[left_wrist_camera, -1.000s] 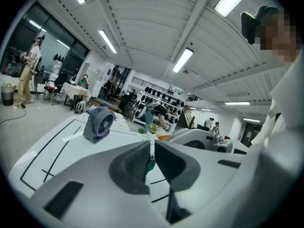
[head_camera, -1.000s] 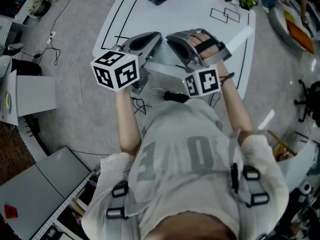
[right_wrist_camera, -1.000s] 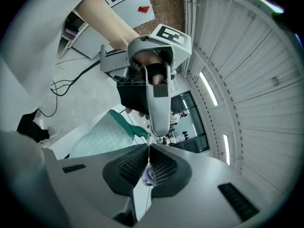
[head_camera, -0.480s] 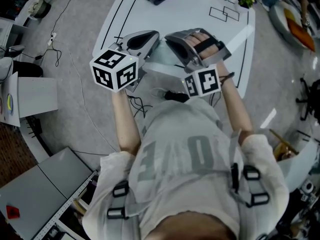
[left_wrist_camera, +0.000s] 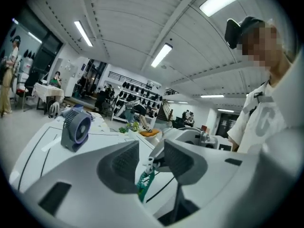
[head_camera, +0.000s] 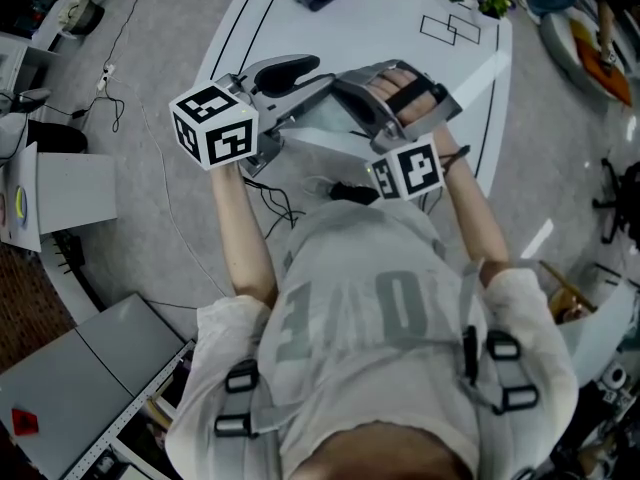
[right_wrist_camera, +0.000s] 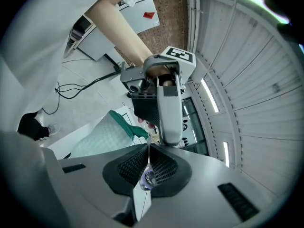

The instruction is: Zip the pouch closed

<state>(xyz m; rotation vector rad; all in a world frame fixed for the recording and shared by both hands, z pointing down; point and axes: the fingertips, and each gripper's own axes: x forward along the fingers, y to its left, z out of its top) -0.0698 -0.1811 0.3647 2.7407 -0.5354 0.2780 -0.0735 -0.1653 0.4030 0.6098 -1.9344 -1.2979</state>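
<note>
The right gripper (right_wrist_camera: 148,161) is clamped shut on one end of the mesh pouch (right_wrist_camera: 99,137), holding it taut over the near edge of the surface (head_camera: 400,38), apparently as an anchor against the zip's travel. The left gripper (left_wrist_camera: 147,156) faces it. Its jaws are opening, and the zipper pull (left_wrist_camera: 149,164) sits between the pads, unpressed. A desk fan (left_wrist_camera: 76,129) stands well apart, and nothing obstructs the pouch.

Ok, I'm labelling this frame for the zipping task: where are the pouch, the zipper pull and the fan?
pouch (right_wrist_camera: 101,137), right gripper view, on its mesh side.
zipper pull (left_wrist_camera: 149,163), left gripper view, on the white tab.
fan (left_wrist_camera: 76,129), left gripper view, on its front grille.
</note>
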